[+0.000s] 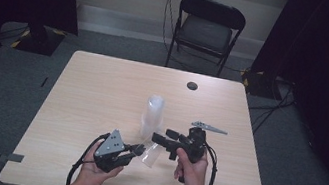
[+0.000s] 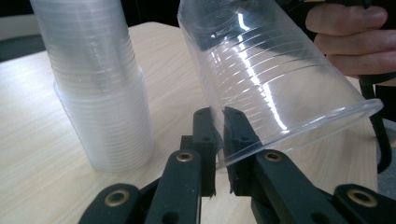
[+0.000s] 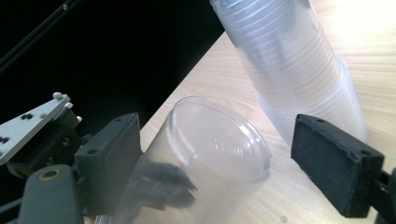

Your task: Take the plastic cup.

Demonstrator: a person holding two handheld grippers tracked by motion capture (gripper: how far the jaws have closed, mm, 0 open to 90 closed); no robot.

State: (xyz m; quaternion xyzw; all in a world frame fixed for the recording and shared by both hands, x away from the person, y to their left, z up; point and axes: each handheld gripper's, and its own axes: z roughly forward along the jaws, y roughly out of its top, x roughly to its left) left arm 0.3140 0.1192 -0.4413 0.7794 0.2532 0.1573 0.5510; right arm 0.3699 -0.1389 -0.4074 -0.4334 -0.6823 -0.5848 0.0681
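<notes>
Left tool (image 1: 136, 149) is pinched tight on the rim of a single clear cup (image 1: 151, 154), one jaw inside the lip and one outside, and the left gripper view makes that plain: the cup (image 2: 275, 79) hangs tilted, mouth toward the tool, base pointing away and up. It sits at the near middle of the counter (image 1: 96, 91), just this side of the stack of cups (image 1: 152, 116), which stands upright at the centre.

Right tool (image 1: 161, 138) comes in from the right with its jaws spread wide, nothing between the pads pressing. From its own camera the cup's closed base (image 3: 219, 140) lies between the two black jaws, untouched on either side, with the stack (image 3: 299, 65) behind it and the left tool (image 3: 159, 184) dimly visible through the plastic.

So this looks like a handover or a two-handed steadying of one cup. My read on doing it well: the left hand should hold dead quiet, since a rim pinch on thin plastic bends easily and any twist could crease the lip or let it slip. The right tool wants to straddle the body near the base, square to the wall, and close gently, only enough to bear on both sides. Squeeze hard and the cup will buckle. Keep clear of the stack, too; a nudge there could topple it.
</notes>
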